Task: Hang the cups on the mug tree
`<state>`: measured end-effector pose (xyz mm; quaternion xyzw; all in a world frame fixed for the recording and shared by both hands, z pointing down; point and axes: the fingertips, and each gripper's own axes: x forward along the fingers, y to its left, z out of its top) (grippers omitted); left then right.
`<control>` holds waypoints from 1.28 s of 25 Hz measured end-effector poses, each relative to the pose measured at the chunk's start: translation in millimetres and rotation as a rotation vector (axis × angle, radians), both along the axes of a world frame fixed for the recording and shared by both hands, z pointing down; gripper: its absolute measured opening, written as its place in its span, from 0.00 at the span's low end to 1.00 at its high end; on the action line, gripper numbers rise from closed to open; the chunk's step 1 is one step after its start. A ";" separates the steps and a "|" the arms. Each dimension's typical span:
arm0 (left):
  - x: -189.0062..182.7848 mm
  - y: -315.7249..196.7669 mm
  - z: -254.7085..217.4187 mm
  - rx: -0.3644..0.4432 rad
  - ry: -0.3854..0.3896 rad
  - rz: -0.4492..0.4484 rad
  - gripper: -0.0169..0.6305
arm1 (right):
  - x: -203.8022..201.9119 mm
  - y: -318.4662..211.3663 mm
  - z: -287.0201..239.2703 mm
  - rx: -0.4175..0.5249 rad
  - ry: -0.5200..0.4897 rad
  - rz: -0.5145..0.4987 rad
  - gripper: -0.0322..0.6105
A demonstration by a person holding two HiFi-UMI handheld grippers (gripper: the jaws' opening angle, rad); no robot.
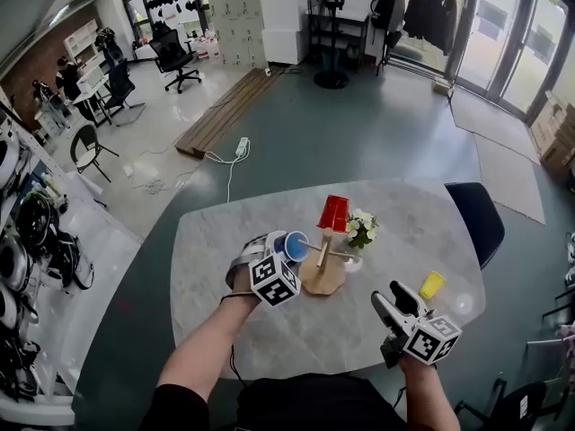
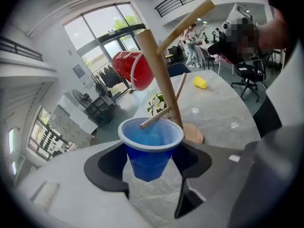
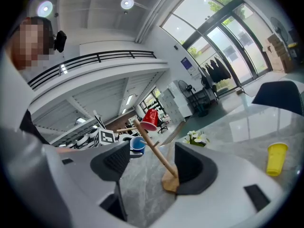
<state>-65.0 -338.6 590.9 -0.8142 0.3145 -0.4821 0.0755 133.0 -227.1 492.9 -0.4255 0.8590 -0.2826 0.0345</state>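
The wooden mug tree stands mid-table with a red cup upside down on its top peg. My left gripper is shut on a blue cup, held sideways with its mouth toward the tree. In the left gripper view a lower peg pokes into the blue cup, which sits between the jaws of the left gripper. A yellow cup lies on the table to the right. My right gripper hovers near the front right, open and empty, its jaws facing the tree.
A small vase of white flowers stands just right of the tree. The marble table has a dark chair at its far right side. Office chairs, shelves and a floor cable lie beyond it.
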 end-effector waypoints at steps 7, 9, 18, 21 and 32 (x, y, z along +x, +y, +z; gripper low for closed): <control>14.2 7.2 -3.1 0.070 -0.113 0.096 0.49 | 2.5 7.6 3.0 -0.008 -0.017 0.009 0.52; 18.5 9.2 -3.8 0.085 -0.135 0.118 0.49 | 4.3 9.3 2.4 -0.008 -0.021 0.012 0.51; 23.1 8.7 -6.6 0.199 -0.287 0.208 0.49 | 8.8 17.2 4.7 -0.019 -0.043 0.034 0.50; 25.9 9.1 -4.5 0.237 -0.358 0.237 0.49 | 10.0 18.4 5.2 -0.016 -0.047 0.028 0.50; 39.9 15.1 -3.4 0.280 -0.457 0.309 0.49 | 18.0 18.7 2.8 -0.020 -0.068 0.041 0.48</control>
